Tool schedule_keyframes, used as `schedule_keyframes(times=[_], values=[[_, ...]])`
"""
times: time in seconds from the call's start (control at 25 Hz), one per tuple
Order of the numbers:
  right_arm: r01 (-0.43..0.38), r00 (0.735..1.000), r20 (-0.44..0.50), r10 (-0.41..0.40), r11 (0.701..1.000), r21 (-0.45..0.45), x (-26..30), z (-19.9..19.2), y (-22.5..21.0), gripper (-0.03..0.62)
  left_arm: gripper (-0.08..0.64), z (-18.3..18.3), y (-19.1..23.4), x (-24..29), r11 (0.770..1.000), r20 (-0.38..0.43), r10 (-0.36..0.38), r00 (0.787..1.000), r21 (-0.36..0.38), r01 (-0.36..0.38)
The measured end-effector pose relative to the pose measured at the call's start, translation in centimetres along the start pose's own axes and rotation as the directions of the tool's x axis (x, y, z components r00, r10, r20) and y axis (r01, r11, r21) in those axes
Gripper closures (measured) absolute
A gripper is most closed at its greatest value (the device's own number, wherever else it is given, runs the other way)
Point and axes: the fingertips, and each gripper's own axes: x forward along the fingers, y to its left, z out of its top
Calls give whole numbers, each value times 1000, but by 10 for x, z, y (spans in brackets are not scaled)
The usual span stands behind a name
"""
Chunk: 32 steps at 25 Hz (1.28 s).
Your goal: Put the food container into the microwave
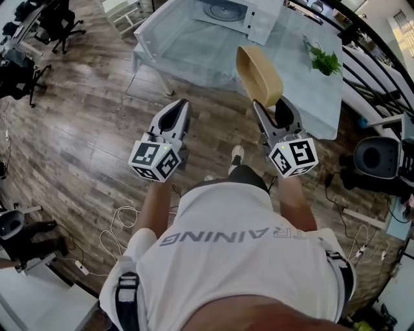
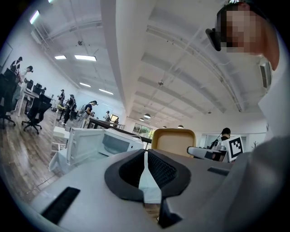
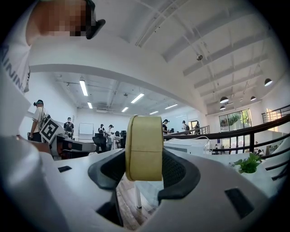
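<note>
Gripping the container on edge in our right tool, we hold it before the microwave on the desk; our left tool is clenched, empty.

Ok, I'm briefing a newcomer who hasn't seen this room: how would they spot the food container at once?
Find the white-clothed table carrying the microwave. In front of it, the right tool holds the food container tipped on edge. It is the only tan, rounded-rectangular tub; the left tool beside it holds nothing.
</note>
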Motion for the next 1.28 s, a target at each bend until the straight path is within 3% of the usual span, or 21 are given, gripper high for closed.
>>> schedule_keyframes(times=[0.6,1.28], values=[[-96,995,-5,96,995,35,104,-3,-54,354,508,24,56,67,995,15,97,995,6,-98],[-151,988,-22,153,986,74,194,-12,-185,354,508,34,79,224,990,-7,140,990,19,-140]])
